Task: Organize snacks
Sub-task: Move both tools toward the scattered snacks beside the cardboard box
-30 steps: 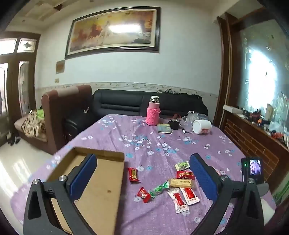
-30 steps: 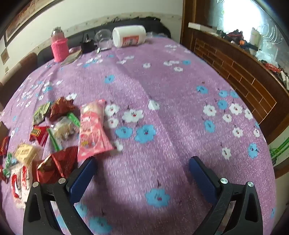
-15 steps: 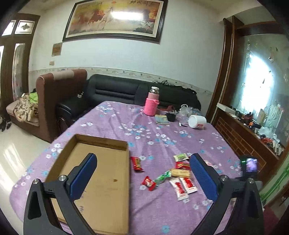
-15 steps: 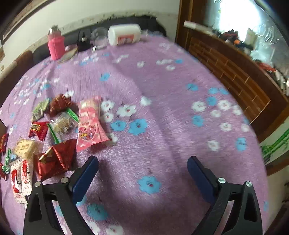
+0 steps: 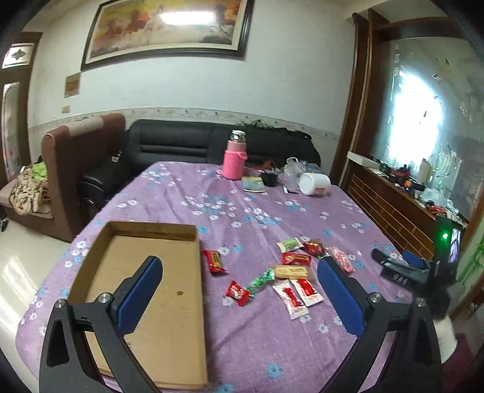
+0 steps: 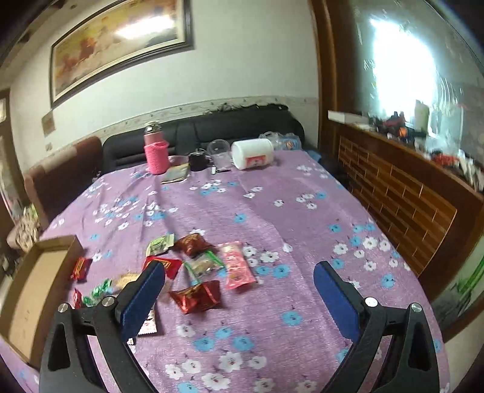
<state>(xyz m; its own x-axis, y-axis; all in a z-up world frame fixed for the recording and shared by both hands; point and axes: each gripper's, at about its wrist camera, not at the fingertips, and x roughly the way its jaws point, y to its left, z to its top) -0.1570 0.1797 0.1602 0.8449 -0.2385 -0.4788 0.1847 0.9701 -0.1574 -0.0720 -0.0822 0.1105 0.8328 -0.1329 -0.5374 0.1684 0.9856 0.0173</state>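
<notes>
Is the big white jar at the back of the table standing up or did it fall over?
It is tipped over. The white jar lies on its side on the purple tablecloth, its round end facing sideways, while the pink bottle beside it stands upright.

Matt brown cardboard tray (image 5: 169,305); glossy foil snack wrappers (image 6: 196,294); soft purple floral tablecloth (image 6: 272,217).

A home living room — a black leather sofa (image 5: 187,145), a framed landscape painting (image 5: 169,27), a purple floral tablecloth (image 6: 272,211).

Snacks (image 5: 290,272) lie right of the box (image 5: 169,326) on the table (image 5: 272,347).
</notes>
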